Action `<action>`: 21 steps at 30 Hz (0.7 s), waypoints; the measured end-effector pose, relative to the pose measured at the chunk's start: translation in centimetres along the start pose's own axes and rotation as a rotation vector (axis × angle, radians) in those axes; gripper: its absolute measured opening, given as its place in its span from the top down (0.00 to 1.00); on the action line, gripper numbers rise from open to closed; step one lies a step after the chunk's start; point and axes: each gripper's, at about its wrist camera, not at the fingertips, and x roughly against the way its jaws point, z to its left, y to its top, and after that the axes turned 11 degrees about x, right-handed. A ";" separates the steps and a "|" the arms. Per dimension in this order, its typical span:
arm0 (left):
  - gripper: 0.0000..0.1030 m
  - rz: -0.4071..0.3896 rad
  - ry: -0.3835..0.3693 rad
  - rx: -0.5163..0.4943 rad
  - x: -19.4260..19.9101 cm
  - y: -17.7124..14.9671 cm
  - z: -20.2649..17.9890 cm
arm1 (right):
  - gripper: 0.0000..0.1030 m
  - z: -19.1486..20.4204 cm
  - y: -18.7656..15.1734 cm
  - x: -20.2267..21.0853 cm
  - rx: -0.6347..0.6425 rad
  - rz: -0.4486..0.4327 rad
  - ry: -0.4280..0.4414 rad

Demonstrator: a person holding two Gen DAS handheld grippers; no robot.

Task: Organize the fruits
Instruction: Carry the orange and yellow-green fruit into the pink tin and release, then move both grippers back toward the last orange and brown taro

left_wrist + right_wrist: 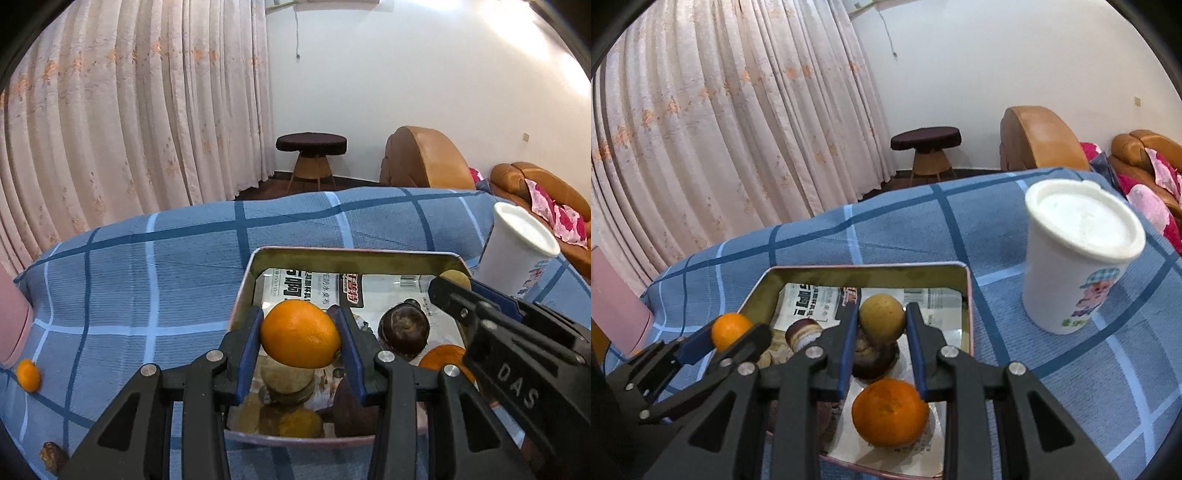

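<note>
"DAS" lettering on right claw (pixel 452 286) pinching tan fruit (pixel 881 317); left claw (pixel 300 334) pinching orange (pixel 300 334).

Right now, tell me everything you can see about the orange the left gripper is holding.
The orange is round to slightly oval, bright and glossy, with finely dimpled peel and no visible damage. The left gripper is shut on it, one blue pad pressing each side. It hangs above the metal tin, over the near left part, clear of the fruit lying inside. In the right wrist view it appears at the tin's left edge. Only the pads touch it.
</note>
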 end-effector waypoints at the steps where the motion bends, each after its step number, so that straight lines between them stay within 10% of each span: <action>1: 0.58 0.006 0.004 -0.001 -0.2 0.0 0.0 | 0.72 0.0 0.0 -0.1 0.001 0.002 -0.001; 9: 0.58 0.033 0.038 0.007 -1.3 -0.5 -0.3 | 0.69 -0.2 -0.1 -0.2 -0.037 -0.011 0.075; 11: 0.42 0.033 0.053 -0.004 -1.2 -0.5 -0.5 | 0.35 -0.5 -0.1 0.1 -0.072 -0.029 0.114; 13: 0.25 0.018 0.067 -0.026 -0.8 -0.6 -0.9 | 0.23 -0.8 -0.1 1.1 -0.096 -0.079 0.113; 21: 0.23 -0.023 0.069 0.017 1.0 -0.8 0.4 | 0.23 -1.1 -0.2 2.3 -0.127 -0.116 0.067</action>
